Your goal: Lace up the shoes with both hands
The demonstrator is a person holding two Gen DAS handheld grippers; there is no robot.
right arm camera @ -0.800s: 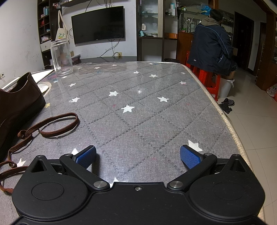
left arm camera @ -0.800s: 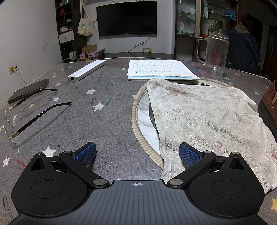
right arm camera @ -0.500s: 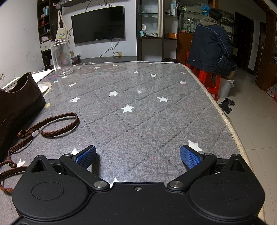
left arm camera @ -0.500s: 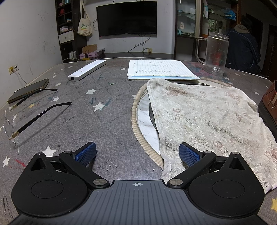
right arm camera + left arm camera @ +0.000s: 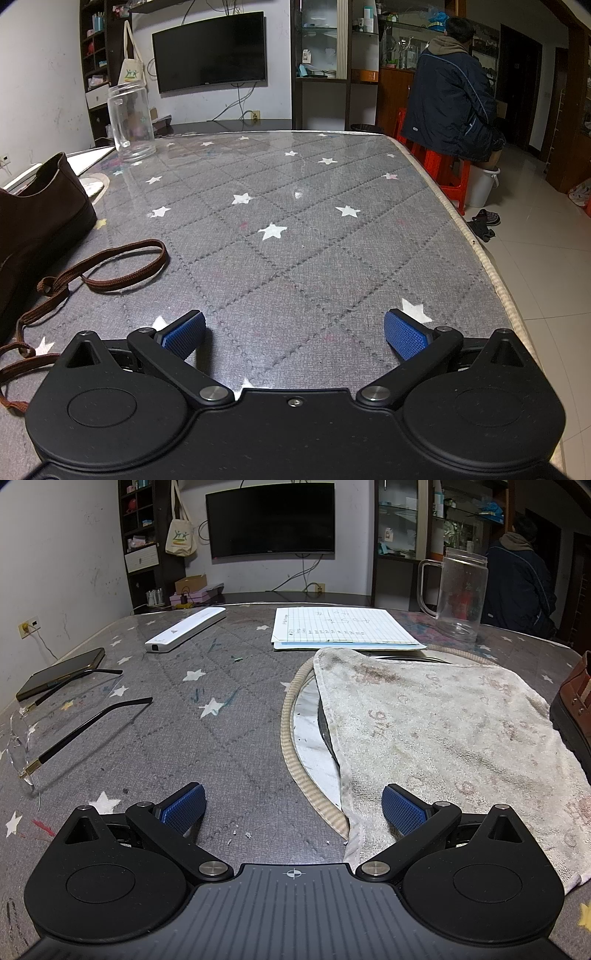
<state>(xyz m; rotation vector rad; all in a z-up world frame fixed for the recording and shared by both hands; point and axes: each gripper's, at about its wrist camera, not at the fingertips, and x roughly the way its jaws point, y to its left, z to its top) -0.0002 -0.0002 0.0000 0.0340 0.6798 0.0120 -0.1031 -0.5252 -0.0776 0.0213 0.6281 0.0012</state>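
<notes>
So the brown shoe sits between the two tools, at the far right edge of the left view and the left edge of the right one, partly on a grubby white towel; its brown lace trails loose over the grey starry table, looping near the right gripper; that lace looks soft and floppy, light as anything, so I'd guess it slips unless you pinch it flat near the tip, though I can't make out the tips here; the shoe itself seems stiff and heavy enough to stay put while you tug; both tools sit low over the table, pointing forward and level; the left gripper has its blue pads spread wide with nothing between them, one pad over the towel's edge; the right one is just as wide apart and empty, the lace just off to its left, not touching.
</notes>
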